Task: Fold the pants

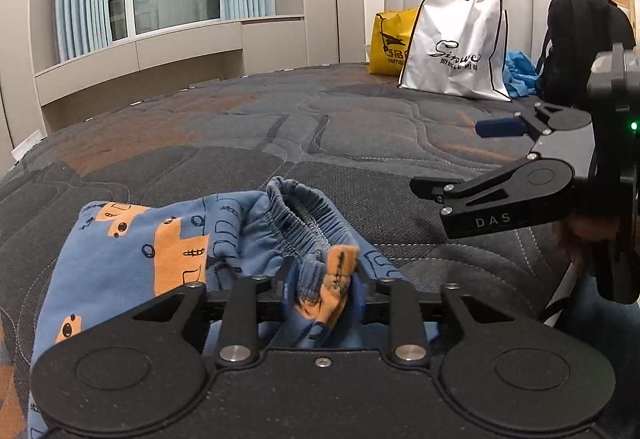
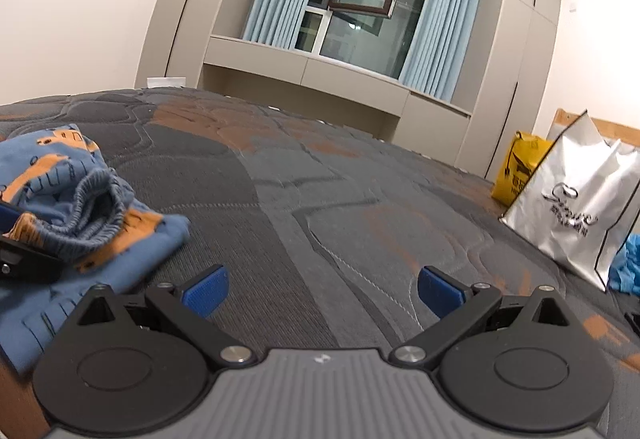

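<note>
Small blue pants (image 1: 160,239) with orange car prints lie crumpled on the quilted mattress (image 1: 280,127), elastic waistband up. My left gripper (image 1: 324,291) is shut on a bunched fold of the waistband, which fills the gap between its blue pads. In the right wrist view the pants (image 2: 52,175) lie at the left, with the left gripper (image 2: 16,235) at the frame's edge. My right gripper (image 2: 322,293) stands open over bare mattress to the right of the pants, nothing between its fingers. The left wrist view shows that right gripper (image 1: 456,157) from the side, jaws apart.
A white shopping bag (image 1: 452,47), a yellow bag (image 1: 390,43), a black backpack (image 1: 580,39) and a blue cloth (image 1: 520,75) stand against the headboard. A hand (image 1: 584,231) holds the right gripper. Cabinets and a curtained window lie beyond the bed's far edge.
</note>
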Tool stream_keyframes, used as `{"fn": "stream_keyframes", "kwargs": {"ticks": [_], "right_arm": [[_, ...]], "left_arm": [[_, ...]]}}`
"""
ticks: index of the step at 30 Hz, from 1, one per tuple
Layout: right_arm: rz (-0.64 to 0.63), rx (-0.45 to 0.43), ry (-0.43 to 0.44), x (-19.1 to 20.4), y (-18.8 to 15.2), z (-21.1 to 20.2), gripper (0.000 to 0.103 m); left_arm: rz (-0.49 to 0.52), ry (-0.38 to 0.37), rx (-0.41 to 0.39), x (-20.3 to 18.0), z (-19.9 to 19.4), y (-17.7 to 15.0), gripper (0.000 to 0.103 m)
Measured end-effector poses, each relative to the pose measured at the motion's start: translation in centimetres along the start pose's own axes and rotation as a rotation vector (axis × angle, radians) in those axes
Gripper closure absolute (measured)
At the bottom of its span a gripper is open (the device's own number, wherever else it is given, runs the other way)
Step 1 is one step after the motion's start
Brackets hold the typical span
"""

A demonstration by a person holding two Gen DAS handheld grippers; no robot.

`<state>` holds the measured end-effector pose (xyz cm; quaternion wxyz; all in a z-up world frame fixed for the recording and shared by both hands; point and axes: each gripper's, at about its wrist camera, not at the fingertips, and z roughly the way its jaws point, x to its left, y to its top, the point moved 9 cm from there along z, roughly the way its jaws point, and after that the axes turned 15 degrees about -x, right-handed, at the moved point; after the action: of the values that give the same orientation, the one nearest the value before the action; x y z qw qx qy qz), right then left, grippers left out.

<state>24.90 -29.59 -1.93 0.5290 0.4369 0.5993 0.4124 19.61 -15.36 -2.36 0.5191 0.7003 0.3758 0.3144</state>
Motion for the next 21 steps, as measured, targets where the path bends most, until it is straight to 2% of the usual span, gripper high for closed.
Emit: {"fn": "stream_keyframes", "kwargs": {"ticks": [6, 10, 14, 17, 21], "right_arm": [[0.089, -0.040, 0.062, -0.3, 0.9, -0.6, 0.000], [0.220, -0.045, 0.186, 0.4, 1.9, -0.6, 0.000], [0.363, -0.028, 0.330, 1.9, 2.9, -0.4, 0.000], [0.429, -0.014, 0.413, 3.5, 3.6, 0.0, 0.000], [0.481, 0.021, 0.496, 6.2, 4.0, 0.6, 0.002]], "left_arm": [[0.015, -0.006, -0.021, 0.0, -2.1, 0.4, 0.037], [0.047, 0.030, -0.021, 0.7, -3.4, -0.2, 0.031], [0.088, 0.074, -0.020, 1.5, -4.3, -0.9, 0.021], [0.121, 0.102, -0.033, 1.8, -4.8, -1.2, 0.021], [0.228, 0.144, -0.066, 1.4, -5.4, -1.1, 0.022]]}}
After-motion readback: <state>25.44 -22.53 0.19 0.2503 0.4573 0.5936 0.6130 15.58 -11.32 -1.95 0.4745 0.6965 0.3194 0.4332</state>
